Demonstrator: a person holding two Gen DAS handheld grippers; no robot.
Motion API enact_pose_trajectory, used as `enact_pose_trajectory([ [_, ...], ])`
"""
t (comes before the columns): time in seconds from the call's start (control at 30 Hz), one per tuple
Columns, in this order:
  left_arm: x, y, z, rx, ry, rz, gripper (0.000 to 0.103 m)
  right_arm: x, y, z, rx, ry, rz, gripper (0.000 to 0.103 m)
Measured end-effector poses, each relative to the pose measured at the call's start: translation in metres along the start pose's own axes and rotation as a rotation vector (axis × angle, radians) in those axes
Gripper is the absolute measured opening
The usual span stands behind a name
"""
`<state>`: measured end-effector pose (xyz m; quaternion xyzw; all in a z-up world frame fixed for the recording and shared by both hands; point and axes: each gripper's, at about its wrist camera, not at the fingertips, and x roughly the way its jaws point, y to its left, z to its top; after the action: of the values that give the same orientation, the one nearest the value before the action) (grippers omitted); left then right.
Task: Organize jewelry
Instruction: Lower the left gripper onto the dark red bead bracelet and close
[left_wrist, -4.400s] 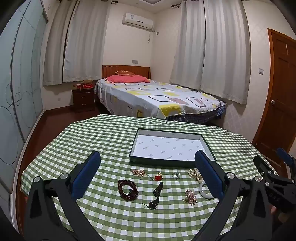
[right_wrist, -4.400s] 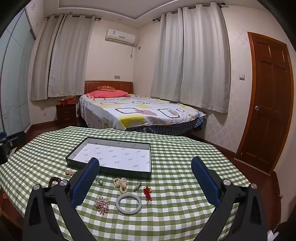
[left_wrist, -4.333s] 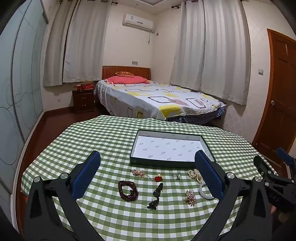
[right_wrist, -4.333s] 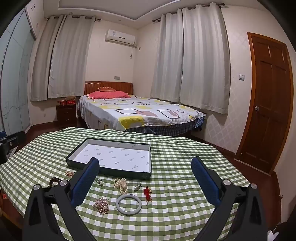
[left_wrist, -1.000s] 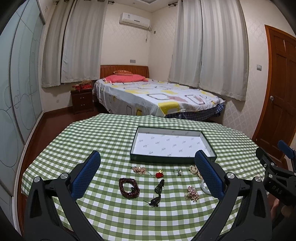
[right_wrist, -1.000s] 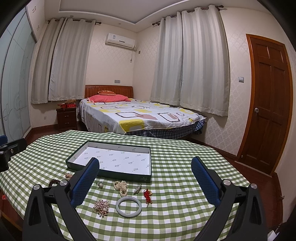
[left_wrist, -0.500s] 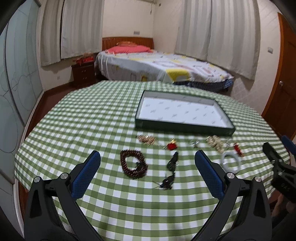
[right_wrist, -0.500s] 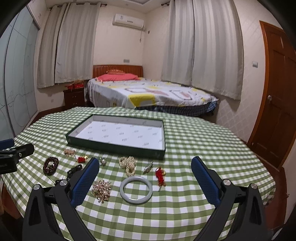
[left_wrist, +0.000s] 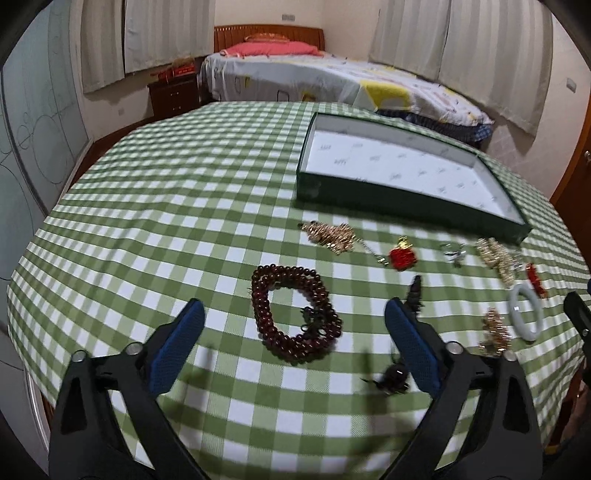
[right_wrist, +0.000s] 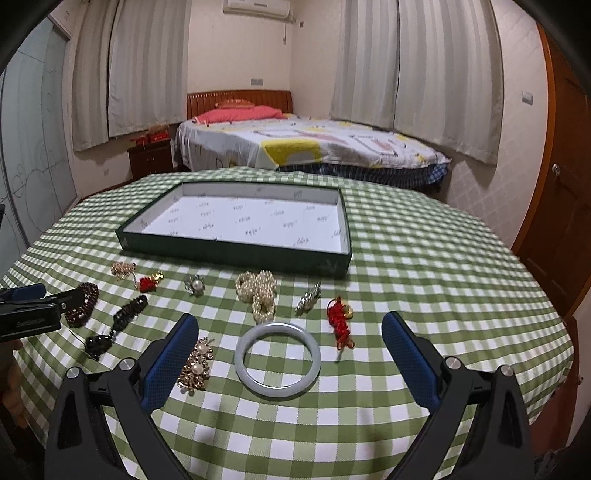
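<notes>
**Both grippers wide open above scattered jewelry**

Left wrist view: the left gripper (left_wrist: 295, 338) hangs over the green checked surface (left_wrist: 166, 206), jaws spread wide and holding nothing. A dark red bead bracelet (left_wrist: 295, 312) lies between the fingers on the cloth. Past it sit a gold brooch (left_wrist: 330, 233) and a red charm (left_wrist: 402, 256), near the green tray (left_wrist: 406, 206).

Right wrist view: the right gripper (right_wrist: 290, 356) is likewise wide open and empty, with a pale bangle (right_wrist: 277, 359) lying between its fingers. A pearl bracelet (right_wrist: 258, 291) and a red knot charm (right_wrist: 339, 320) lie beyond, in front of the tray (right_wrist: 236, 256).
</notes>
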<state>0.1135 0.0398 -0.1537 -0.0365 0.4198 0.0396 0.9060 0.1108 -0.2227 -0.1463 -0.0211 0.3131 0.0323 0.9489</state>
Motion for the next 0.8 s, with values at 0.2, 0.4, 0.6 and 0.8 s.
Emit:
enact_pose_trajectory([
  [0.2,0.022,0.002,0.000,0.004,0.050,0.000,0.086,0.019,-0.001,-0.004,0.005,0.066,0.007,0.097],
  [0.4,0.031,0.007,0.002,0.000,0.050,0.018,0.084,0.035,-0.001,-0.009,0.013,0.125,0.010,0.097],
  [0.6,0.034,0.009,0.005,0.019,0.031,0.024,0.083,0.046,0.000,-0.011,0.005,0.163,0.008,0.096],
  [0.8,0.036,0.010,0.006,0.021,0.022,0.020,0.083,0.050,0.000,-0.015,0.004,0.181,0.025,0.096],
])
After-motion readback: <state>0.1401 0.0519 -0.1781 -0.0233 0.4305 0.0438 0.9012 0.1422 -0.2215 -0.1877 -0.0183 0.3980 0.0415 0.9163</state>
